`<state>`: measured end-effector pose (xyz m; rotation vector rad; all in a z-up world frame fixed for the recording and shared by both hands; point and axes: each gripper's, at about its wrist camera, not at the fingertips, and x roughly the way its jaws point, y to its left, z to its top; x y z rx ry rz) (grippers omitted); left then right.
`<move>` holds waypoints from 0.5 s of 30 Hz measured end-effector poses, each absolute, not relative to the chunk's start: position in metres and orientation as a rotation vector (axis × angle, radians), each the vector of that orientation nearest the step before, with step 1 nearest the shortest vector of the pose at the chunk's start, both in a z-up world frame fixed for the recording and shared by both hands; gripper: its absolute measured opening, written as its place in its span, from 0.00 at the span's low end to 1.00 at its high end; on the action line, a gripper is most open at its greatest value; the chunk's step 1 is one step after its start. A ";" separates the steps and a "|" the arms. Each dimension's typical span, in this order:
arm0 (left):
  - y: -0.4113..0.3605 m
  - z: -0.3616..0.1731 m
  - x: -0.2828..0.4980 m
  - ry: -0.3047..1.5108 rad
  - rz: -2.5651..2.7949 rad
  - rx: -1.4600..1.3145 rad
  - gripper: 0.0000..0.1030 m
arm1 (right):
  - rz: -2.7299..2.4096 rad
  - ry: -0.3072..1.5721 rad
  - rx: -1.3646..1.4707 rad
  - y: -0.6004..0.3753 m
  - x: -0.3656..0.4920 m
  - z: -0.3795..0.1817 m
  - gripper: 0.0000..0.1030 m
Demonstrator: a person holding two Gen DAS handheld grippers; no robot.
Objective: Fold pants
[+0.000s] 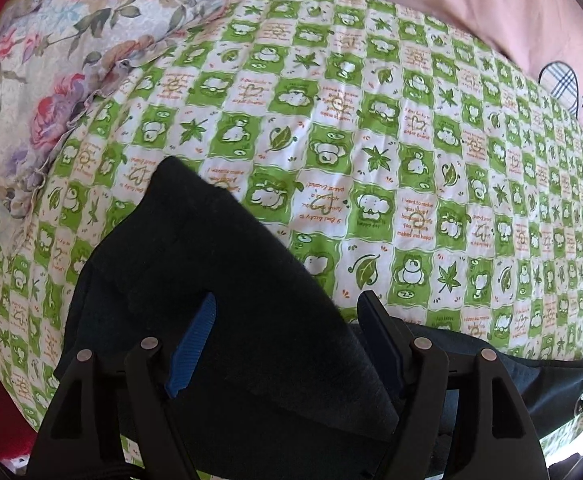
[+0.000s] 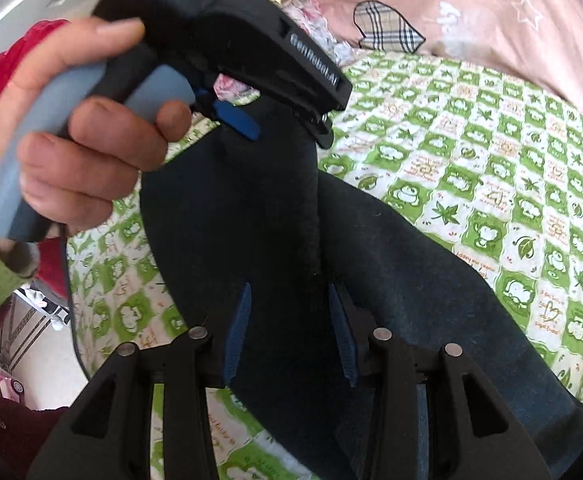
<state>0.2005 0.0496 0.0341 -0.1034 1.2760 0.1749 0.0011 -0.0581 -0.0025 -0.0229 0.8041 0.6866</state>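
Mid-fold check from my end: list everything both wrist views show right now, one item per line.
pants: one, dark navy, lying on the sheet, a raised fold running between both grippers
bed sheet: one, green and white check with leaf and animal prints, under the pants
floral quilt: one, pale with pink and purple flowers, bunched at the sheet's far left
pink bedding: one, pink with plaid patches and stars, along the far edge
left hand-held gripper: one, black with blue pads, jaws open astride the fold
right hand-held gripper: one, black with blue pads, closed on the fold
left hand: one, red sleeve, holding the left gripper's grey handle
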 end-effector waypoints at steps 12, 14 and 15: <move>0.070 0.038 0.168 1.183 0.143 -0.204 0.07 | 0.691 0.759 0.018 -0.066 -0.006 0.013 0.06; 0.078 0.045 0.151 1.133 0.121 -0.245 0.06 | 0.713 0.731 0.020 -0.066 -0.014 0.024 0.06; 0.083 0.049 0.140 1.106 0.108 -0.273 0.06 | 0.725 0.720 0.015 -0.065 -0.017 0.029 0.06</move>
